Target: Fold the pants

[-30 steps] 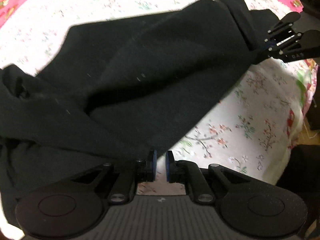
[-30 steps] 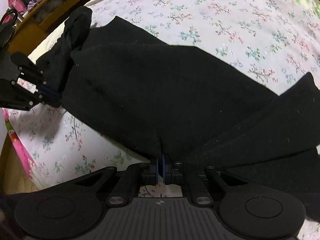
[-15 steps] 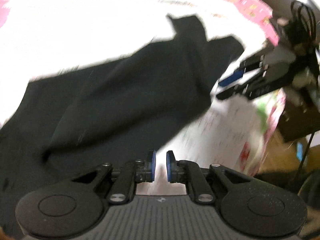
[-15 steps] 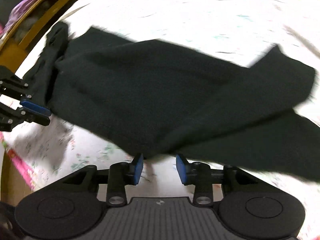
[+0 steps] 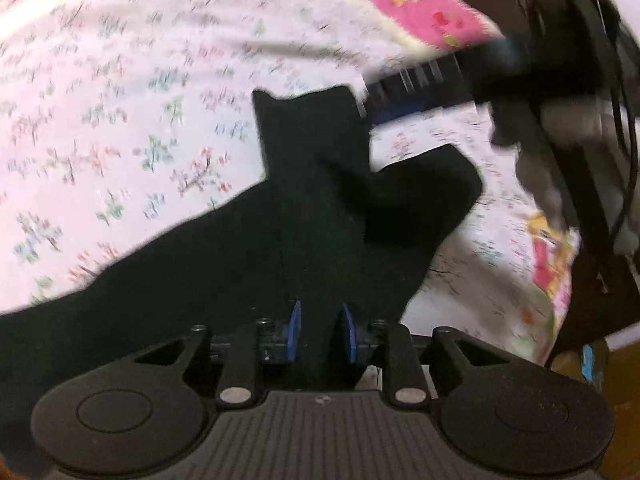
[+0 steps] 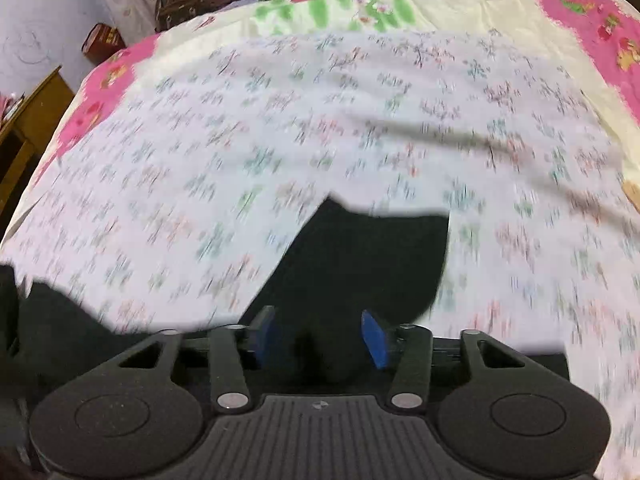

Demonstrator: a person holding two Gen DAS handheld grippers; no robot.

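The black pants (image 5: 312,216) lie spread on a bed covered by a white sheet (image 5: 120,128) with small flowers. In the left wrist view the cloth runs from 8 o'clock up through the middle, and two leg ends point toward 12 and 2 o'clock. The left tongs (image 5: 319,336) stand at 6 o'clock, partly open, and a ridge of the pants sits in the gap between the blue pads (image 5: 295,334); whether the pads press it cannot be told. The right tongs (image 5: 420,98) show blurred at 1 o'clock of this view, just beside the far leg end. In the right wrist view the right tongs (image 6: 320,338) are wide open at 6 o'clock, with dark cloth between the fingers but apart from both pads (image 6: 374,338), so they hold nothing. One leg end (image 6: 360,264) reaches toward 12 o'clock over the sheet, and more black cloth lies at 8 o'clock. A pink border (image 6: 100,96) edges the sheet at 10 o'clock.
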